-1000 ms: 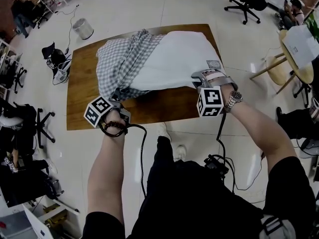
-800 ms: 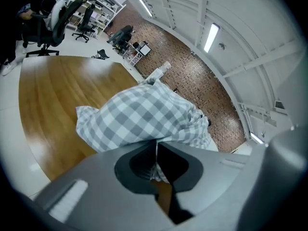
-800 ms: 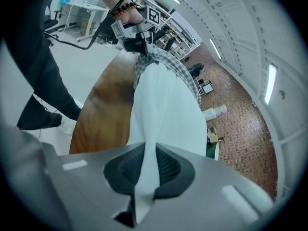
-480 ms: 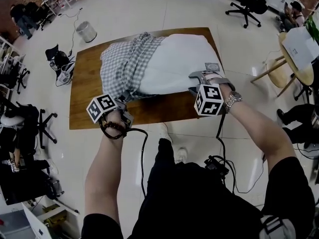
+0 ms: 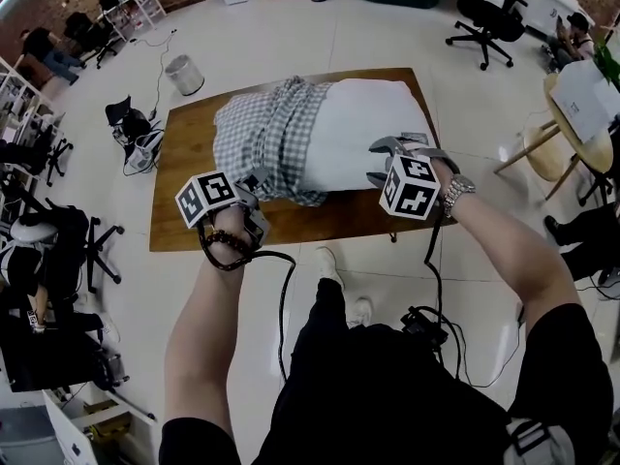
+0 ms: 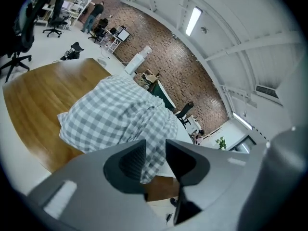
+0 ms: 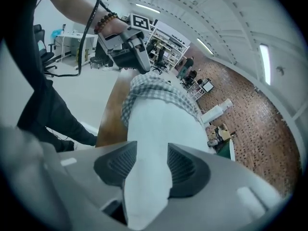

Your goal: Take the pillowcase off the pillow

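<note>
A white pillow (image 5: 366, 124) lies on the wooden table (image 5: 184, 211), its left half still inside the bunched grey checked pillowcase (image 5: 269, 139). My left gripper (image 5: 258, 182) hovers at the case's near edge. Its jaws have just been opening, and a loose flap of checked cloth (image 6: 153, 143) hangs in the gap between the pads, not pressed. My right gripper (image 5: 381, 161) is at the pillow's near right corner. Its jaws have also just been opening, and the bare white corner (image 7: 147, 177) lies loosely between the spread pads.
Office chairs (image 5: 480, 8), a grey bin (image 5: 181, 73) and bags (image 5: 136, 129) stand on the white floor around the table. A round table (image 5: 581, 95) is at the right. Cables trail from both grippers down past my legs.
Both grippers have opened and lifted back slightly toward me. The left let go of the pillowcase's near corner and the right released the pillow's corner. The pillowcase has slumped on the pillow.
</note>
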`<action>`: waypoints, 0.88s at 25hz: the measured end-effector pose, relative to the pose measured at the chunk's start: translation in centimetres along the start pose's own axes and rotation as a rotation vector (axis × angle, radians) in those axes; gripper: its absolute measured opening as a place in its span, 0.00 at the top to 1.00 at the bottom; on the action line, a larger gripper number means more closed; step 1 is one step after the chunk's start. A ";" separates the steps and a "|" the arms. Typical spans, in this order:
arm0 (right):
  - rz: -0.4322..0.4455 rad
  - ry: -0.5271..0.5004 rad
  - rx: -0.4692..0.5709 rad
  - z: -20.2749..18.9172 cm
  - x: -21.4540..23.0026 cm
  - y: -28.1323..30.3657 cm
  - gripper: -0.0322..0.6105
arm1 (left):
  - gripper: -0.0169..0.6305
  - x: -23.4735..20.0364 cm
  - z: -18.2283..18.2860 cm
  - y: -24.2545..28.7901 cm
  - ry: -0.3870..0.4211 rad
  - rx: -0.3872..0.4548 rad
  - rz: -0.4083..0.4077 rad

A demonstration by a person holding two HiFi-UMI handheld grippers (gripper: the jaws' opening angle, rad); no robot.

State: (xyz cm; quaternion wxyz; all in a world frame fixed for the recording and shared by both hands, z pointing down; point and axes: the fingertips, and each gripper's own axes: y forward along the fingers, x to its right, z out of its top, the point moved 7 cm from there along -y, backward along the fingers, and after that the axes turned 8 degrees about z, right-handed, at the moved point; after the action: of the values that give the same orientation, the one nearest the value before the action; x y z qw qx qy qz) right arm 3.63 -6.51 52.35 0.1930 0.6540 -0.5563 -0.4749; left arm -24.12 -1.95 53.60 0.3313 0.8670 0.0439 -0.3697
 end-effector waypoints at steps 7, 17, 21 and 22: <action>-0.015 0.054 0.040 1.8 -0.2 -1.7 0.64 | 0.74 3.9 0.6 -2.1 0.194 0.006 -0.004; -0.010 0.111 0.059 2.6 4.5 -2.5 0.64 | 0.66 9.9 5.1 -0.6 0.476 -0.034 0.021; 0.001 0.132 0.057 3.1 7.9 -2.7 0.64 | 0.63 12.1 8.2 0.7 0.584 -0.069 0.039; 0.005 0.139 0.057 3.5 8.9 -2.5 0.63 | 0.62 12.4 9.2 1.2 0.613 -0.082 0.040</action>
State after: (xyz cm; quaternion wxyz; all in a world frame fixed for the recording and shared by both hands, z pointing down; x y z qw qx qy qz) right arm 1.42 -12.94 45.11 0.2135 0.6891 -0.5567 -0.4118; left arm -20.39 -10.51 41.26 0.3448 0.9246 0.1395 -0.0823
